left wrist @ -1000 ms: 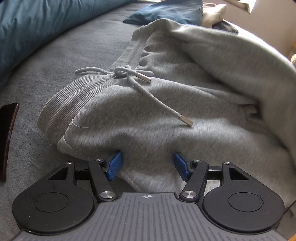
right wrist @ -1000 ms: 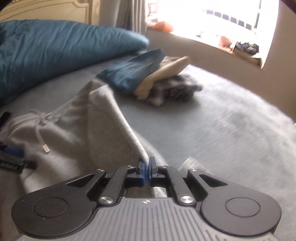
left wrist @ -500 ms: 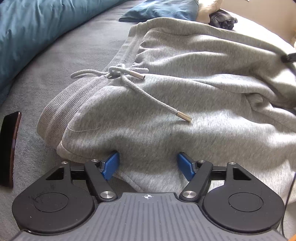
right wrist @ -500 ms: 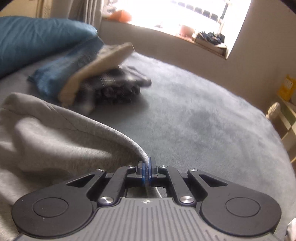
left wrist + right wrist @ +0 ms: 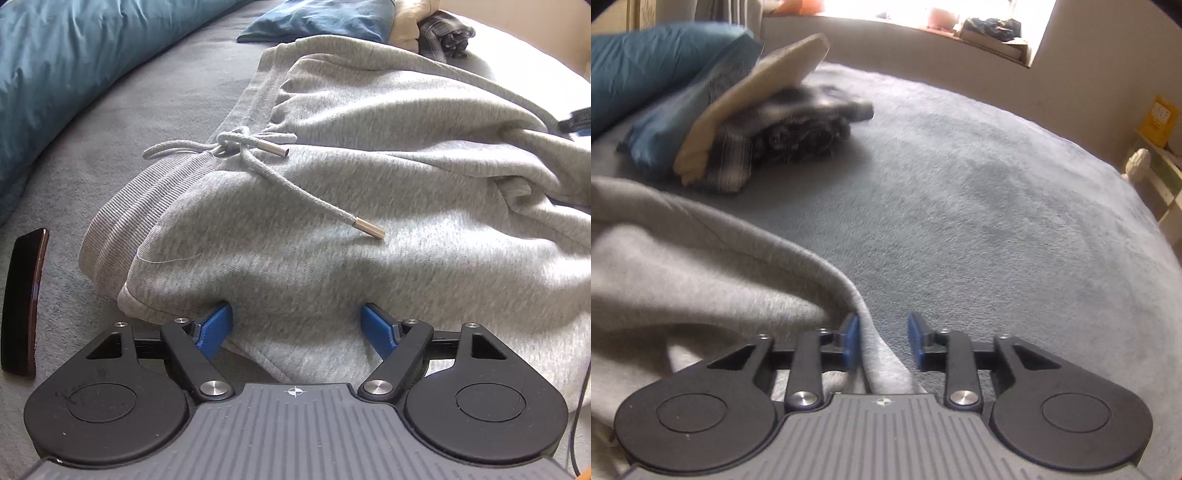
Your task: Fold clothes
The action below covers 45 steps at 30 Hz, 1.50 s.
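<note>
The grey sweatpants [image 5: 332,229] lie rumpled mid-bed, waistband toward the blue duvet [image 5: 66,62]; the left gripper [image 5: 297,325] stands spread across their near edge. The right gripper [image 5: 882,341], also spread, straddles a fabric ridge; I'd smooth wrinkles before any further crease.

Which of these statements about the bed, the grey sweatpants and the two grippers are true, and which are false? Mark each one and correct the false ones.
1. The right gripper is clamped shut on the sweatpants. False: it is open, with a fold of the grey sweatpants lying loose between its fingers.
2. The left gripper is open, with sweatpants fabric between its fingers. True.
3. The drawstring has metal tips. True.
4. A dark phone lies on top of the sweatpants. False: it lies on the grey bed cover, beside the waistband.
5. A pile of other clothes sits further up the bed. True.
</note>
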Each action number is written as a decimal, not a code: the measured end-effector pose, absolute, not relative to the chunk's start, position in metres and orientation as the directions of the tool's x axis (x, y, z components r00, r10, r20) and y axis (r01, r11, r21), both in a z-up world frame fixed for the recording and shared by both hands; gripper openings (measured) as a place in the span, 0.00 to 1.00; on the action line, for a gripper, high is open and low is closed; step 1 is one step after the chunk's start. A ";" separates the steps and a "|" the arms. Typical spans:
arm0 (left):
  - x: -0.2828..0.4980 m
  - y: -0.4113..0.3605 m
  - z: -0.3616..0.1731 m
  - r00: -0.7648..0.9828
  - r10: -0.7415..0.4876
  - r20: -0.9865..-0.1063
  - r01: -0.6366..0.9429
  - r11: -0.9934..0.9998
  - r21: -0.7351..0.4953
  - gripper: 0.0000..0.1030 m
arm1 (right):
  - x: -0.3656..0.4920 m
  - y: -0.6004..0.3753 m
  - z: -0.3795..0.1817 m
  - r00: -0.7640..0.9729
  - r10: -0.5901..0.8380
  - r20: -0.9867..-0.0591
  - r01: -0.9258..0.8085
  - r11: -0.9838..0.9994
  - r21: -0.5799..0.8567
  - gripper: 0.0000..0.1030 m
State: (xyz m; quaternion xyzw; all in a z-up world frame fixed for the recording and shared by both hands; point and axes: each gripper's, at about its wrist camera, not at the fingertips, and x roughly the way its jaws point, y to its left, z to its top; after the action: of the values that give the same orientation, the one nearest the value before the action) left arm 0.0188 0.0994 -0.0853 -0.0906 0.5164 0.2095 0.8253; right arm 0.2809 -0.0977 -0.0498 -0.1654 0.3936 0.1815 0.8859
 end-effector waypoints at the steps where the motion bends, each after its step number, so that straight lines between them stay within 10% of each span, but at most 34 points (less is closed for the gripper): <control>1: 0.018 0.099 -0.085 0.378 0.253 -0.890 -0.441 0.895 0.067 0.76 | 0.274 -0.102 -0.040 0.629 0.213 -0.747 -0.455 0.880 -0.133 0.41; 22: -0.021 0.124 -0.070 0.446 0.238 -0.863 -0.527 0.849 -0.038 0.77 | 0.142 -0.069 0.010 0.150 0.679 -0.719 -0.627 0.627 0.462 0.42; 30: -0.087 0.174 -0.076 0.523 0.256 -0.813 -0.657 0.729 -0.193 0.75 | 0.105 -0.018 0.000 0.075 0.679 -0.730 -0.777 0.498 0.384 0.42; 45: -0.126 0.241 -0.091 0.755 0.161 -0.636 -0.601 0.559 -0.572 0.51 | -0.038 0.117 -0.083 0.211 0.577 -0.789 -0.955 -0.052 -0.293 0.37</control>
State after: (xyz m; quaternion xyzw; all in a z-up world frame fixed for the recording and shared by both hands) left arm -0.1259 0.2406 -0.0906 -0.4116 0.2673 0.2264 0.8414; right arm -0.0380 0.1171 -0.0834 -0.4253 0.2221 0.5874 0.6517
